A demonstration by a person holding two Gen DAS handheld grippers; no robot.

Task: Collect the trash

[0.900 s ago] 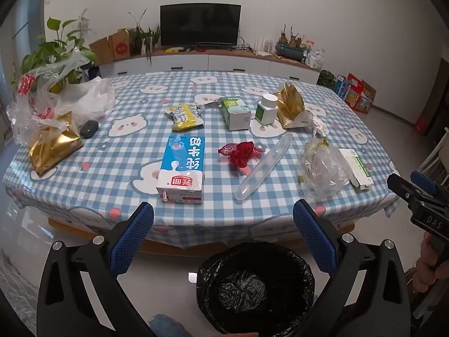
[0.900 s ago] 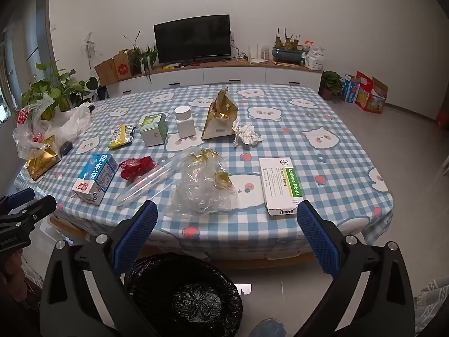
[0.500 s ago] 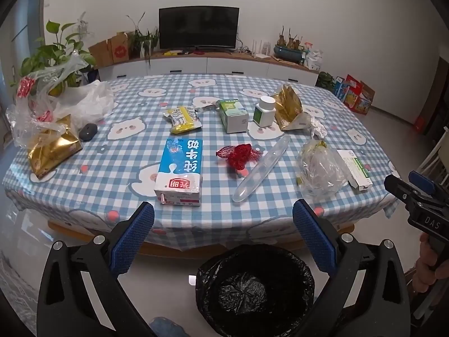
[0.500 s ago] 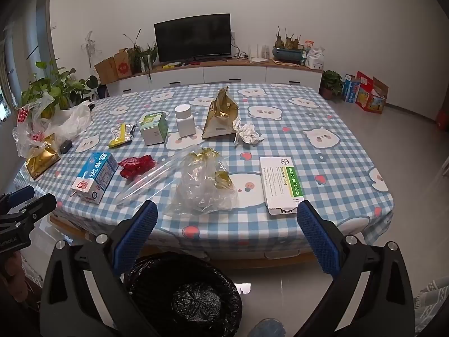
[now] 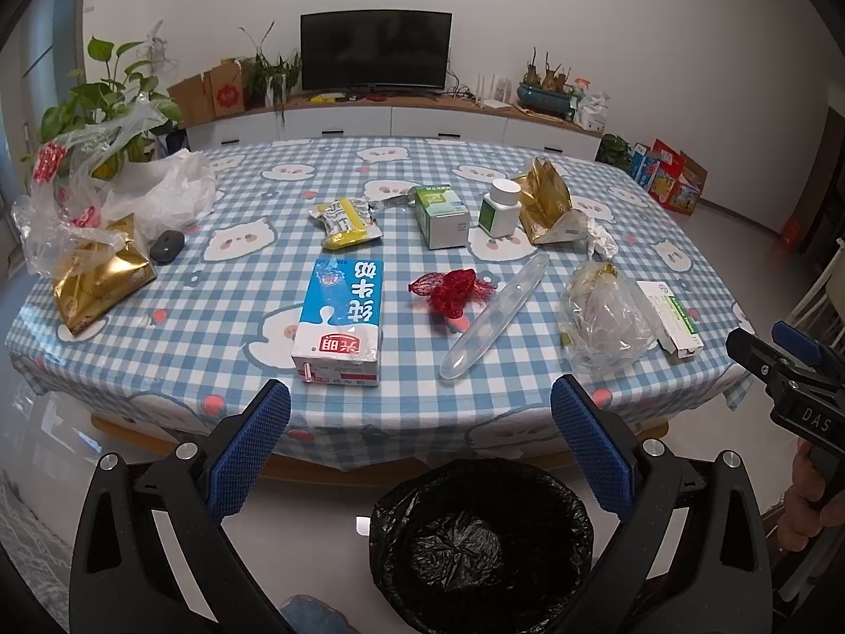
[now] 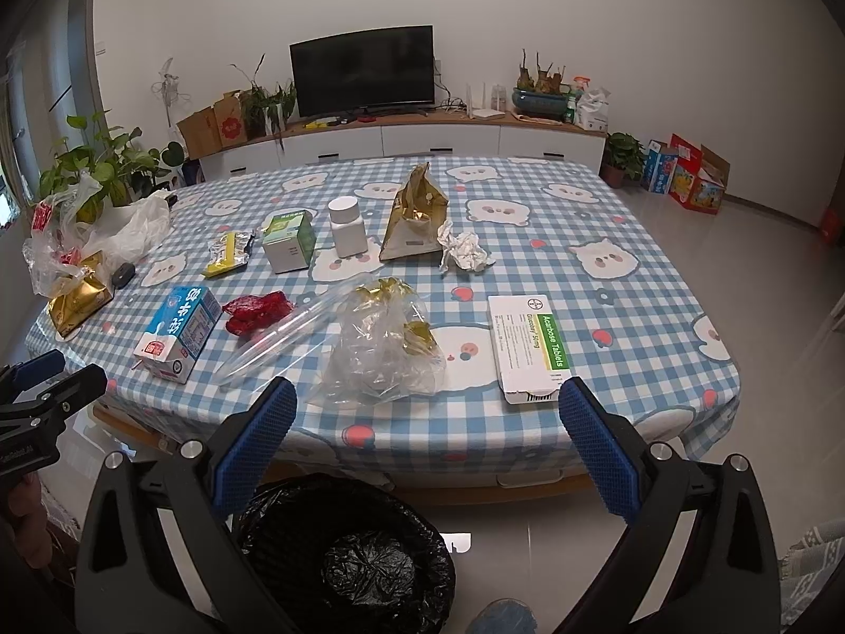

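Observation:
Trash lies on a blue checked table [image 5: 222, 285]: a blue milk carton [image 5: 340, 319] [image 6: 177, 333], a red net wad [image 5: 449, 290] [image 6: 256, 311], a clear plastic tube [image 5: 496, 317] [image 6: 288, 335], a crumpled clear bag [image 5: 602, 317] [image 6: 385, 348], a white tablet box [image 6: 528, 346], a gold pouch [image 6: 414, 222] and crumpled paper [image 6: 465, 253]. A bin with a black liner [image 5: 480, 544] [image 6: 343, 555] stands on the floor below the near edge. My left gripper [image 5: 420, 449] and right gripper [image 6: 428, 444] are open and empty, held above the bin, short of the table.
A green box [image 5: 441, 216], a white bottle [image 5: 499, 208] and a yellow snack packet [image 5: 346, 222] sit mid-table. Plastic bags [image 5: 105, 195] and a second gold pouch [image 5: 100, 280] lie at the left edge. A TV cabinet [image 5: 391, 121] lines the far wall.
Both grippers have drifted slightly; the view of the table has shifted a little. Nothing has been picked up or moved.

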